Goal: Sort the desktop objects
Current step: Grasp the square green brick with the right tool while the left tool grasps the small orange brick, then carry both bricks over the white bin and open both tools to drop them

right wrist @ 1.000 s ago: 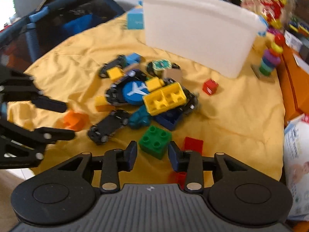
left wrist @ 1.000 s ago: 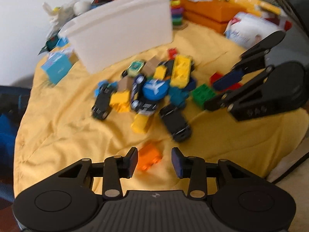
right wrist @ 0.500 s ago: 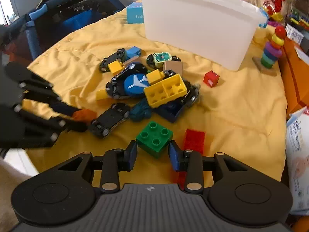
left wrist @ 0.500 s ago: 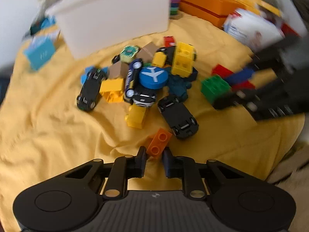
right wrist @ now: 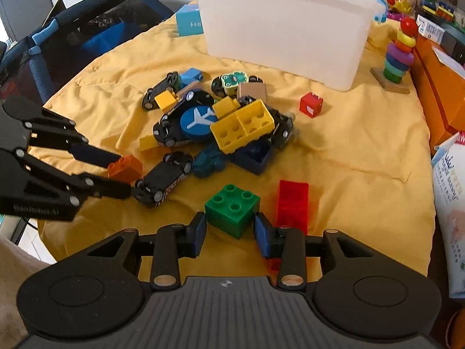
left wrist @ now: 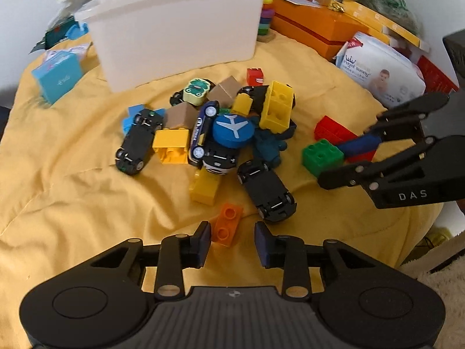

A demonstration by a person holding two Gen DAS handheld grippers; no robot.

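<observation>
Orange brick lies between the parted left gripper fingers; green brick sits between the spread right gripper.

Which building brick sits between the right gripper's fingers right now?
The green four-stud brick, framed by the open right gripper; the red brick lies just outside its right finger.

left tool — black | blue pads | silver pins | "DAS" lettering
</observation>
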